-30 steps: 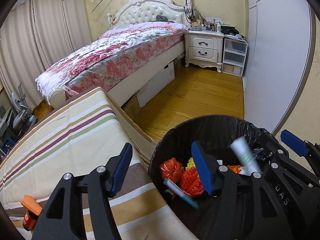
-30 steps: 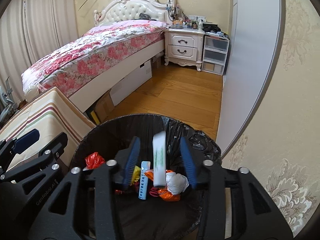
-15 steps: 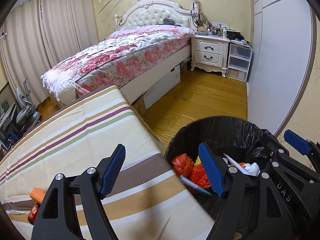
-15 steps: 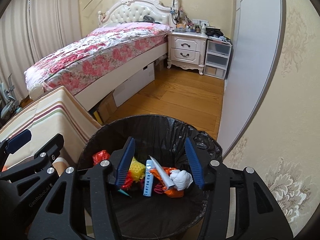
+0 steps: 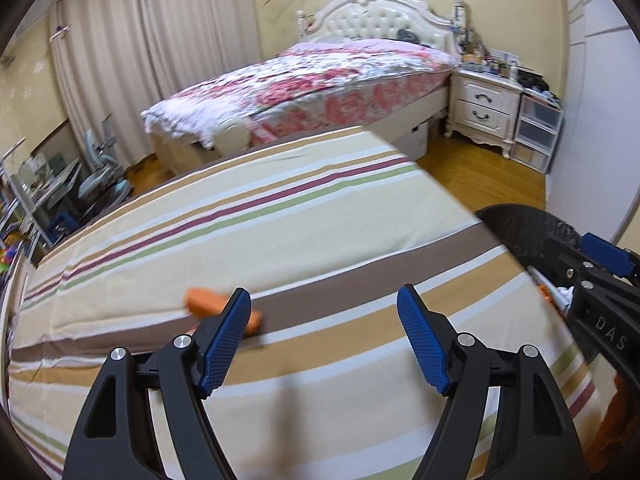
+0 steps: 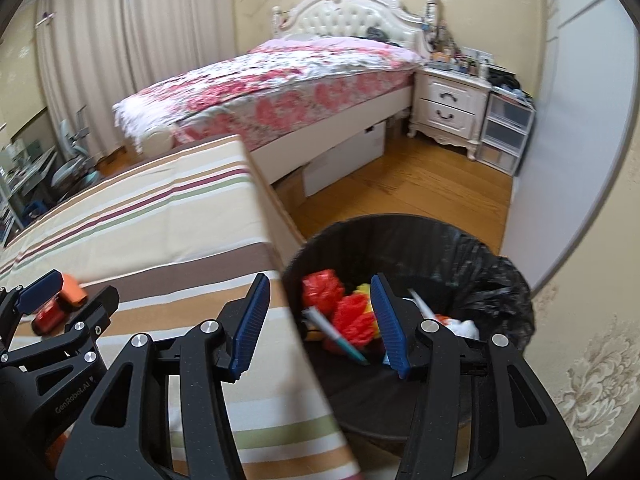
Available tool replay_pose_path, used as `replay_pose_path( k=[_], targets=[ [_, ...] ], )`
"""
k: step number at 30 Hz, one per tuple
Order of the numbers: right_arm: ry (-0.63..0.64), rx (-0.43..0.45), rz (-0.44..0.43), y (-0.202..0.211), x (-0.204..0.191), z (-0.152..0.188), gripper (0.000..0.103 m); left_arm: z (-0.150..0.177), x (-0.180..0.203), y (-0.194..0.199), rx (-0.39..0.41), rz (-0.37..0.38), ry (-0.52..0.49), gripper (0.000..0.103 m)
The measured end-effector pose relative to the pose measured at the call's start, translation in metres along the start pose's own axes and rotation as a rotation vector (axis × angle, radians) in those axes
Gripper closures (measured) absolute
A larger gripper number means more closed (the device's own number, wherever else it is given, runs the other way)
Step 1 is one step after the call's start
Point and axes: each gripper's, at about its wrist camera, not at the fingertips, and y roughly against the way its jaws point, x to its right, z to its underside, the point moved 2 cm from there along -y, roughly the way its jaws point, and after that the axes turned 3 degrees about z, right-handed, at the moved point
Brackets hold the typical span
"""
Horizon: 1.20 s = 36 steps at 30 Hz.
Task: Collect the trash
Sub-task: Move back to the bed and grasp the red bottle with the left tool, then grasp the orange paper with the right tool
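Note:
A black-lined trash bin (image 6: pixel 472 248) stands beside the striped table (image 5: pixel 280 216); it holds red and yellow wrappers (image 6: pixel 352 316), a white tube (image 6: pixel 420 304) and a pen. My right gripper (image 6: pixel 320 320) is open and empty, straddling the table edge and the bin rim. My left gripper (image 5: pixel 324 340) is open and empty above the table. An orange-capped item (image 5: pixel 216 308) lies on the table just beyond the left gripper's left finger; it also shows in the right wrist view (image 6: pixel 72 288). The bin's edge (image 5: pixel 516 224) shows at the right of the left wrist view.
A bed with a floral cover (image 6: pixel 280 84) stands behind the table. A white nightstand (image 6: pixel 448 108) and plastic drawers (image 6: pixel 504 136) are against the far wall. Wooden floor (image 6: pixel 420 192) lies between bed and bin. A wall panel (image 6: pixel 576 120) is at the right.
The white tube dropped from my right gripper into the bin. Both grippers swung left, away from the bin and over the striped table; the orange-capped item is now close before the left gripper.

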Motion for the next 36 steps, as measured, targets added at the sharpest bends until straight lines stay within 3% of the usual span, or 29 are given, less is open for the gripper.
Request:
replay_pose_path(
  k=[10,21,23,28,30,34,36],
  targets=[
    [0.110,-0.012,-0.098,0.007,-0.069,0.006,0.052,0.030,-0.070,0.003,-0.050,-0.104,0.101,0.030],
    [0.167,-0.031,-0.140,0.006,-0.106,0.009,0.052,0.035,-0.088,-0.013,-0.114,-0.039,0.108,0.030],
    [0.177,-0.032,-0.145,0.006,-0.111,0.009,0.052,0.038,-0.089,-0.014,-0.126,-0.019,0.115,0.041],
    [0.198,-0.037,-0.157,0.005,-0.123,0.011,0.052,0.041,-0.093,-0.012,-0.123,0.018,0.137,0.056],
    [0.208,-0.040,-0.164,0.005,-0.129,0.012,0.052,0.042,-0.094,-0.010,-0.121,0.018,0.139,0.060],
    [0.227,-0.047,-0.183,0.003,-0.140,0.013,0.051,0.044,-0.098,-0.008,-0.113,0.006,0.138,0.078],
    [0.241,-0.048,-0.194,0.002,-0.147,0.013,0.051,0.044,-0.102,-0.008,-0.113,0.008,0.147,0.078]
  ],
)
